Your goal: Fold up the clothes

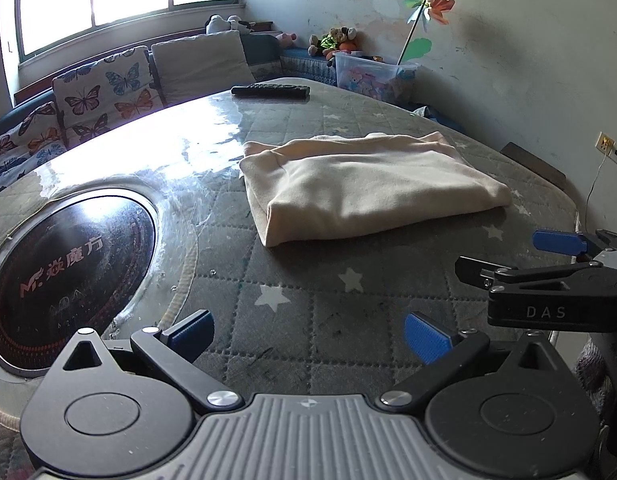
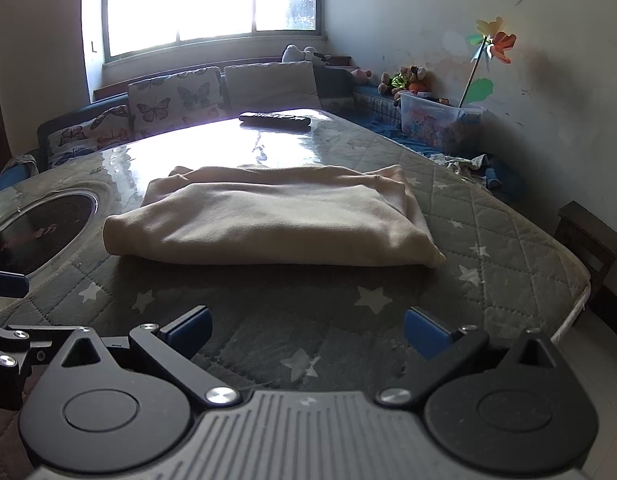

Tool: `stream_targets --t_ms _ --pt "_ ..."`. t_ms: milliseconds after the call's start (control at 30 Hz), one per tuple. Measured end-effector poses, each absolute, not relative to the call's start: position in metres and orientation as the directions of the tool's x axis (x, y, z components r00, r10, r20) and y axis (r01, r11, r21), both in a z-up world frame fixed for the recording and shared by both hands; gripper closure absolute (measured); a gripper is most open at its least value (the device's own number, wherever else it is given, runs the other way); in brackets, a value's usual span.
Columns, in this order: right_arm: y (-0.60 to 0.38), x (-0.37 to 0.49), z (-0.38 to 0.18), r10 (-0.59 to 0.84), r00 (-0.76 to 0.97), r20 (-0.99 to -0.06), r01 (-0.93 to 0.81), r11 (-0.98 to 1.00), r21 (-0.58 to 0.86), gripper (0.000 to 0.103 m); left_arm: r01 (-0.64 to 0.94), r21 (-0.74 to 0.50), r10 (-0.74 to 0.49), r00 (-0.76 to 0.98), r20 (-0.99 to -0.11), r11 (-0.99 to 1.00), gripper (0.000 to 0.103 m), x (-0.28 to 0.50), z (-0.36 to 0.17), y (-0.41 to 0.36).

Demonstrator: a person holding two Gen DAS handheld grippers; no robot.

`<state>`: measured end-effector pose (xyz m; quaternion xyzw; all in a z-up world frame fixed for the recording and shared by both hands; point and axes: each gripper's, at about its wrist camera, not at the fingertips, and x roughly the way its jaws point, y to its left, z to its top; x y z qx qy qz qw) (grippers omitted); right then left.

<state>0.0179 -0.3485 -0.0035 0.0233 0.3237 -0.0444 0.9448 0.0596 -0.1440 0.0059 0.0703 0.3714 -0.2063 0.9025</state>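
The cream garment (image 2: 268, 220) lies folded on the table (image 2: 488, 240), both the left gripper (image 1: 308, 340) and right gripper (image 2: 308, 332) wide and empty nearby, so folding looks finished, perhaps 1 tidy-up left.

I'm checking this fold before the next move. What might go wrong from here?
1. The folded cloth looks loosely stacked; a one-sided pinch could pull the layers apart.
2. The glossy table cover may let the bundle slide.
3. Both the left gripper and right gripper are open and close together, so they might collide.
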Motion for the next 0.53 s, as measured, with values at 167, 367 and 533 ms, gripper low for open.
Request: stream_targets --t_ms 167,367,533 --pt "-0.3461 0.0163 -0.0041 -0.065 0.785 -0.616 0.093 0.996 0.014 0.000 0.419 -0.028 -0.318 0.641 -0.699 0.907 0.000 0.0571 0.0053 -0.1427" --pt "-0.3446 0.0130 -0.0028 -0.063 0.789 -0.611 0.091 0.996 0.015 0.000 0.422 -0.029 -0.323 0.645 -0.692 0.906 0.000 0.0534 0.0065 -0.1428" --pt "-0.3445 0.0105 -0.0008 -0.062 0.793 -0.606 0.091 0.996 0.017 0.000 0.426 -0.031 -0.327 0.644 -0.692 0.904 0.000 0.0510 0.0077 -0.1444"
